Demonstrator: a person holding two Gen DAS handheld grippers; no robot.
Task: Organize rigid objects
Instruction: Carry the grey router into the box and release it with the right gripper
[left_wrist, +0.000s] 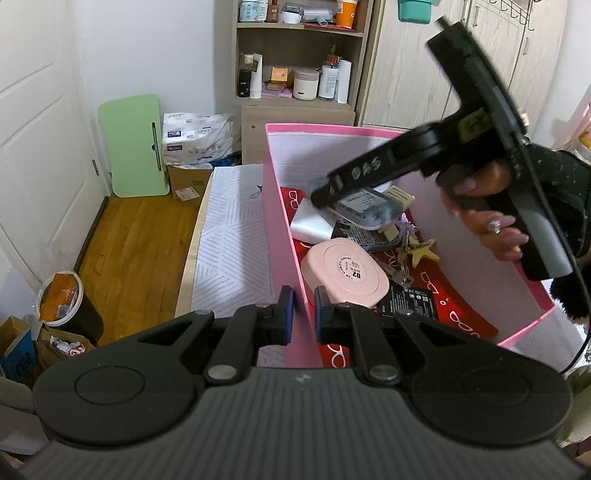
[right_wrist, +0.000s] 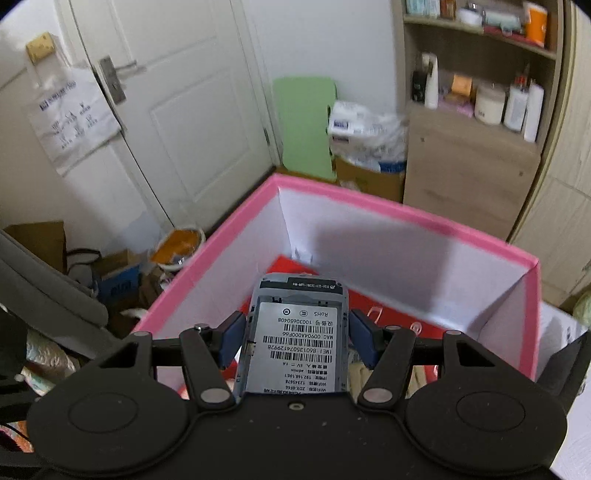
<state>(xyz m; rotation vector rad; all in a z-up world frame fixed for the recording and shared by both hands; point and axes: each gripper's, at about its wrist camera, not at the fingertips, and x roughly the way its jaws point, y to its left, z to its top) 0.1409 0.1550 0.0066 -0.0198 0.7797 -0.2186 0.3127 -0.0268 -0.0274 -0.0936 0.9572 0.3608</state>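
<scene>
A pink box (left_wrist: 284, 236) with white inner walls holds several small objects on a red lining: a round pink case (left_wrist: 345, 273), a white power bank (left_wrist: 310, 225), keys with a starfish charm (left_wrist: 421, 253) and a black battery (left_wrist: 410, 301). My left gripper (left_wrist: 303, 310) straddles the box's near wall, its blue pads close to either side of it. My right gripper (right_wrist: 295, 338) is shut on a grey pocket WiFi device (right_wrist: 297, 336) with a barcode label, held over the pink box (right_wrist: 406, 212). The device also shows in the left wrist view (left_wrist: 365, 208).
The box stands on a white patterned surface (left_wrist: 229, 251). A wooden shelf unit (left_wrist: 299, 74) with bottles, a green board (left_wrist: 135, 144), a tissue pack (left_wrist: 195, 136) and cardboard boxes line the far wall. A bin (left_wrist: 64, 299) stands on the wood floor by the white door (right_wrist: 177, 110).
</scene>
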